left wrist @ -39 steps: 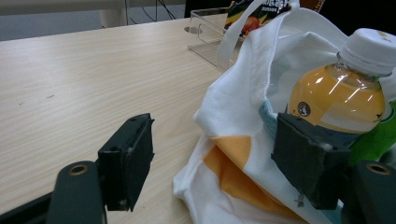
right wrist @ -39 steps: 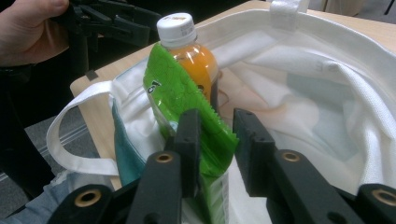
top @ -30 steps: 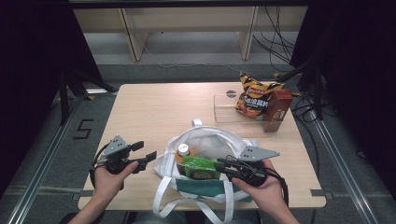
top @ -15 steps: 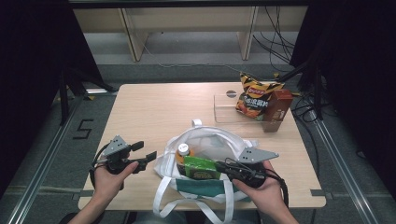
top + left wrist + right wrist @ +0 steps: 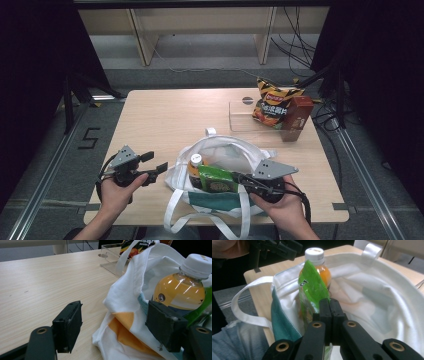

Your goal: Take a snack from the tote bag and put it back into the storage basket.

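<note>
So we've got the right gripper (image 5: 329,305) pinched tight on the green snack bag's (image 5: 312,287) edge, inside the white tote (image 5: 387,297) beside the juice bottle (image 5: 317,262); left gripper (image 5: 112,327) gaping wide, holding nothing.

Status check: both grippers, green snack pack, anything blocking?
Right gripper shut on green snack pack, pack upright inside white tote bag. Left gripper open beside the bag, empty. Orange juice bottle stands right behind the pack.
</note>
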The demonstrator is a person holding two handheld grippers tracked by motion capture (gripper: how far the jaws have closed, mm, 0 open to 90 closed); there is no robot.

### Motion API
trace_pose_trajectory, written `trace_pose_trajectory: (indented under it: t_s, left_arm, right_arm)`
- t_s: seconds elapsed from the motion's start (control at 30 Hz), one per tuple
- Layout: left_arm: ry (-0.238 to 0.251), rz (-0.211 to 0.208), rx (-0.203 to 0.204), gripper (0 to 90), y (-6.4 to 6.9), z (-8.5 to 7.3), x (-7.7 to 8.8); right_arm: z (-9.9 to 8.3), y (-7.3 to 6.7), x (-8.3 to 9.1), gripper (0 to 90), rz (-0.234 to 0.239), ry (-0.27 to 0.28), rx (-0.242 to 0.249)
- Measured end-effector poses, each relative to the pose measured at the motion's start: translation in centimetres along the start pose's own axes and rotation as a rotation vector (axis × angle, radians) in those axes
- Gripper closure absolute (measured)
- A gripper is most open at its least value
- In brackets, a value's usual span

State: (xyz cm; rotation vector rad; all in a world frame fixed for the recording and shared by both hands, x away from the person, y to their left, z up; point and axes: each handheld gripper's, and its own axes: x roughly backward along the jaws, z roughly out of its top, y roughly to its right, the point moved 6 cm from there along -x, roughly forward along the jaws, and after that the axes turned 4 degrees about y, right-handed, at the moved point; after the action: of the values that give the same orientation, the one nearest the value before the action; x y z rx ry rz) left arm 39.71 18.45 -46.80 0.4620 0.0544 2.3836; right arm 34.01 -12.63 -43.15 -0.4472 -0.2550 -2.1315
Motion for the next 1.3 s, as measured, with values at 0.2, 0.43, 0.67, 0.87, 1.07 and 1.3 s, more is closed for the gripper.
trace_pose_trajectory:
  t_s: [0.2,0.43,0.67,0.87,1.07,1.3]
  left_arm:
    - [0.001,0.003,0.006,28.4,0.0,0.0,0.0]
    - [-0.002,0.003,0.006,28.4,0.0,0.0,0.0]
    - [-0.002,0.003,0.008,28.4,0.0,0.0,0.0]
    - [-0.004,0.003,0.004,28.3,0.0,-0.1,0.0]
    - [0.002,-0.006,0.024,28.3,0.1,-0.1,-0.1]
    - [-0.006,0.000,0.011,28.3,0.0,-0.1,-0.1]
  right_arm:
    - [0.8,0.5,0.7,90.0,-0.034,0.033,0.055]
    - [1.5,1.0,1.5,90.0,-0.074,0.060,0.061]
    - [2.2,1.5,2.2,90.0,-0.098,0.072,0.096]
    - [3.0,1.7,2.6,90.0,-0.113,0.085,0.097]
    - [3.8,2.1,3.1,90.0,-0.137,0.099,0.104]
    - [4.6,2.4,3.8,90.0,-0.150,0.118,0.119]
